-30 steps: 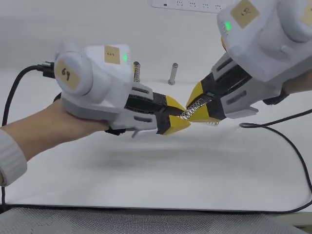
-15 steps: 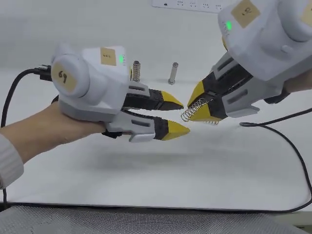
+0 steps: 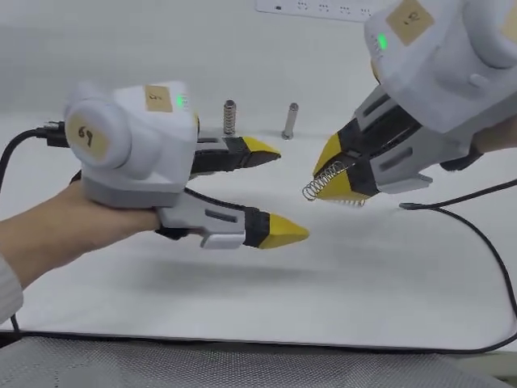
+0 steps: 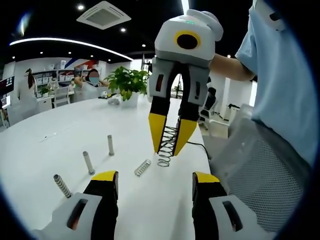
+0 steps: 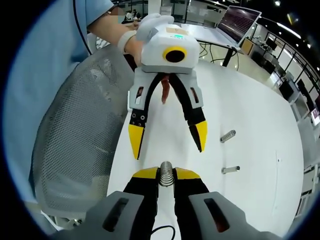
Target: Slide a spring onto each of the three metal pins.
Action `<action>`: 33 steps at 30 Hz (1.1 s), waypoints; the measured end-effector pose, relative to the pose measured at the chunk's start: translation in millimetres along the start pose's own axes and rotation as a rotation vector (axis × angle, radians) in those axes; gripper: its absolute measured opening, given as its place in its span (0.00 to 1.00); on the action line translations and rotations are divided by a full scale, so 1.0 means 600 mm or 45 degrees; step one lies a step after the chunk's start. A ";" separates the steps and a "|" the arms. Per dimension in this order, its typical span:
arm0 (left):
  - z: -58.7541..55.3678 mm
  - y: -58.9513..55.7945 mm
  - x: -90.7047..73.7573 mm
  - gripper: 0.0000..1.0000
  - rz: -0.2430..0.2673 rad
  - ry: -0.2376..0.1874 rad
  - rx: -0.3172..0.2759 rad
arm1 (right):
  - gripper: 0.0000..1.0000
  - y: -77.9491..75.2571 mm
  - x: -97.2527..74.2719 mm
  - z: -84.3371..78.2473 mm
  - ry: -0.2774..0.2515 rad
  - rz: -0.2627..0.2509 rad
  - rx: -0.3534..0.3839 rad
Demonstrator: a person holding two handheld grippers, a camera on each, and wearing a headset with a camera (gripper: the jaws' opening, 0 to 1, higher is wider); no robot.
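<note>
Your left hand [image 3: 77, 222] cups the back of the left gripper [image 3: 284, 194] from below and holds it roughly level, pointing right. Its two yellow-tipped jaws are spread wide with nothing between them. Your right gripper [image 3: 329, 179] comes in from the upper right, angled down and to the left, its jaws pinched together on a spring [image 3: 317, 185] that sticks out past the tips. The two grippers face each other nose to nose, near but apart, the right one's tips just beyond the left one's gaping jaws.
</note>
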State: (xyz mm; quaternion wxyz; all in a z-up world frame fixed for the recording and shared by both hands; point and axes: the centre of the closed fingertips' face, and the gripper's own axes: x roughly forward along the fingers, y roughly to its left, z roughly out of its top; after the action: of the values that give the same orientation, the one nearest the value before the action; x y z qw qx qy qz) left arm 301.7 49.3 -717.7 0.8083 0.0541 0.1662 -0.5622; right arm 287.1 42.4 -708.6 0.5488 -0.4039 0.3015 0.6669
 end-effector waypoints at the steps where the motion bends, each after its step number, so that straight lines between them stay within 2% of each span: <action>1: 0.000 0.002 -0.002 0.55 0.011 -0.003 -0.006 | 0.08 0.000 0.000 0.000 0.002 0.001 -0.001; 7: -0.012 0.017 -0.023 0.61 0.081 -0.002 -0.052 | 0.08 0.002 -0.002 0.003 -0.004 0.004 -0.006; 11: -0.018 0.029 -0.037 0.66 0.146 -0.001 -0.059 | 0.08 -0.002 -0.004 0.005 -0.004 0.000 -0.010; 22: -0.026 0.057 -0.065 0.79 0.267 -0.003 -0.082 | 0.08 -0.010 -0.003 0.007 0.003 0.007 -0.031; 28: -0.026 0.070 -0.081 0.88 0.335 -0.028 -0.104 | 0.08 -0.025 -0.006 0.004 0.013 0.007 -0.039; 33: -0.029 0.078 -0.090 0.89 0.374 -0.038 -0.128 | 0.08 -0.038 -0.008 0.000 0.030 0.006 -0.046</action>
State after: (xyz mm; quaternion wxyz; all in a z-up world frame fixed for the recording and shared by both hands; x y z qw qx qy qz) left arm 324.5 119.3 -721.0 0.8859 0.0290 0.1726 -0.4295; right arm 309.6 45.1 -703.2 0.5362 -0.4208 0.2967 0.6689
